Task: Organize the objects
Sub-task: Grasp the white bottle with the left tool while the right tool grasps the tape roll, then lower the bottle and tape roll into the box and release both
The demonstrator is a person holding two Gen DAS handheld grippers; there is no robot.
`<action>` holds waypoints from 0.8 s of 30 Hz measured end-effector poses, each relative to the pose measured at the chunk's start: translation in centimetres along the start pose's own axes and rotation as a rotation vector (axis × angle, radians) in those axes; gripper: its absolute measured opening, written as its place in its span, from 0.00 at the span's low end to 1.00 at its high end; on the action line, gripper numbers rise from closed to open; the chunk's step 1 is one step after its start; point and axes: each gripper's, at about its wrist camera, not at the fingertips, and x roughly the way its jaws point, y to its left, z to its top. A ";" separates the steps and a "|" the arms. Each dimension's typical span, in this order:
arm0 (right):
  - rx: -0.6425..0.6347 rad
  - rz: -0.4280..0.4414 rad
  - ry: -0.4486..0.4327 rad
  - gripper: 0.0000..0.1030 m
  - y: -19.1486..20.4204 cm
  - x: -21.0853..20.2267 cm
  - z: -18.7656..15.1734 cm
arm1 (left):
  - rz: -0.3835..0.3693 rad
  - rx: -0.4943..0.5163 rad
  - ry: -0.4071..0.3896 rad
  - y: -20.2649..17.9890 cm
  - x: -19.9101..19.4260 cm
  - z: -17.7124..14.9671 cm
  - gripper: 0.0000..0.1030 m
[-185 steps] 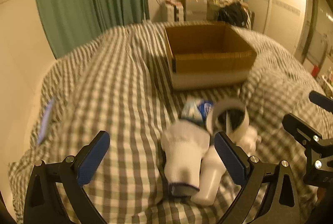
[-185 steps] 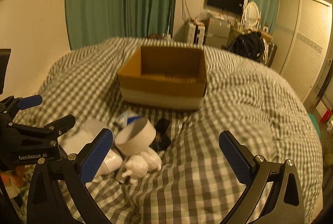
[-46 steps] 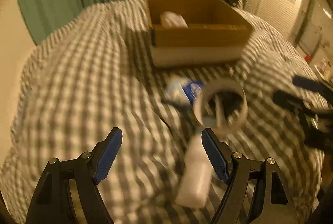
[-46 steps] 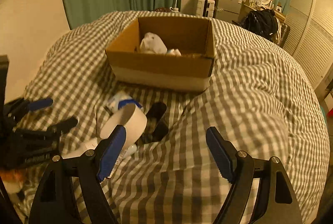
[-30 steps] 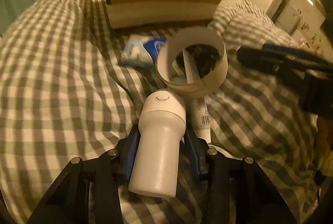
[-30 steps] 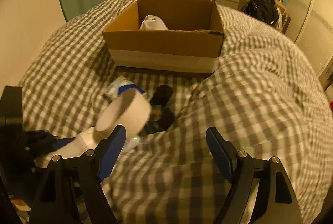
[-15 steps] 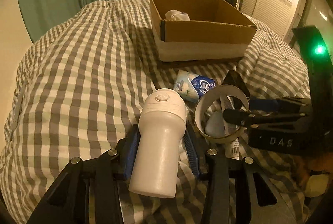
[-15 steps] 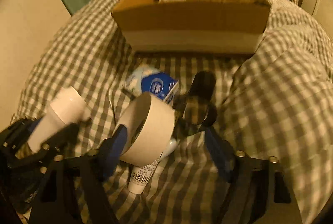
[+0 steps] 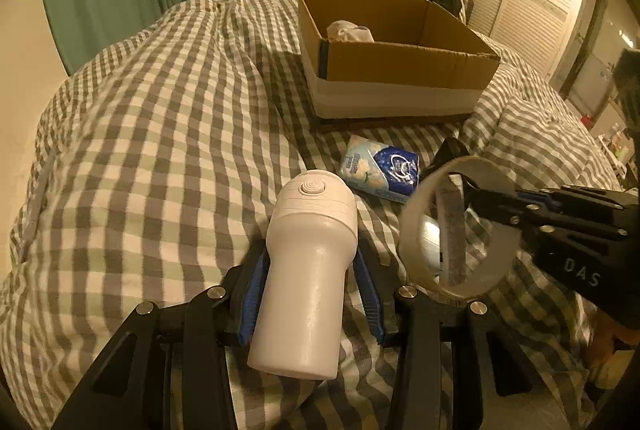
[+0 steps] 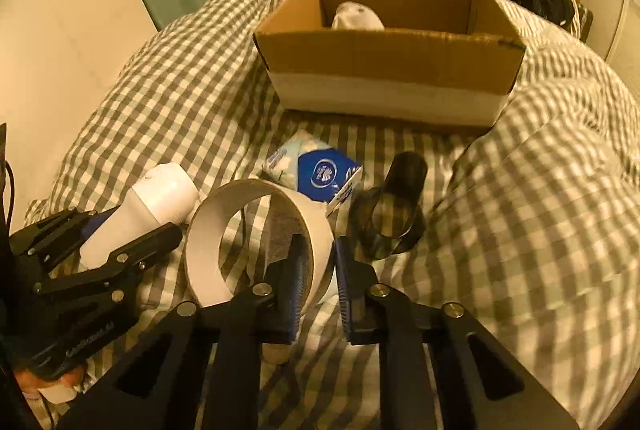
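Note:
My left gripper (image 9: 310,270) is shut on a white bottle (image 9: 306,274) held cap-forward above the checked bedspread; the bottle (image 10: 148,214) also shows at the left of the right wrist view. My right gripper (image 10: 318,266) is shut on the wall of a white tape ring (image 10: 256,242), one finger inside the ring and one outside. The ring (image 9: 458,230) hangs right of the bottle in the left wrist view. An open cardboard box (image 10: 392,70) with a white bundle (image 10: 358,16) inside stands beyond.
On the bed between the grippers and the box (image 9: 396,70) lie a blue-and-white tissue pack (image 10: 316,170), a dark glossy object (image 10: 394,214) and a white tube under the ring. A raised fold of duvet (image 10: 540,190) sits at the right. Curtains and furniture are behind.
The right gripper went from open to shut on the tape ring's wall. The left gripper has lifted the bottle a little off the bed.

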 end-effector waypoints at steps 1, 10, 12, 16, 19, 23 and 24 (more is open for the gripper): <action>-0.001 -0.005 -0.010 0.10 0.0 -0.3 0.0 | 0.004 0.000 -0.006 0.0 -0.2 0.1 0.42; -0.029 -0.044 -0.121 0.07 -0.6 -5.3 1.0 | 0.009 -0.002 -0.101 -0.1 -3.4 2.6 0.42; -0.033 -0.050 -0.141 0.07 -0.8 -6.2 1.6 | 0.012 0.005 -0.127 -0.2 -3.9 3.7 0.42; -0.059 -0.081 -0.189 0.07 -1.3 -7.9 3.7 | 0.039 0.024 -0.203 -0.3 -5.0 6.4 0.42; -0.071 -0.095 -0.232 0.07 -1.9 -9.1 6.0 | 0.030 0.020 -0.232 -0.3 -5.0 9.2 0.42; -0.071 -0.114 -0.278 0.07 -3.1 -9.6 9.9 | 0.020 0.043 -0.265 -0.9 -4.2 13.0 0.42; -0.072 -0.116 -0.281 0.07 -3.3 -9.4 10.6 | 0.012 0.052 -0.266 -1.2 -3.6 14.1 0.42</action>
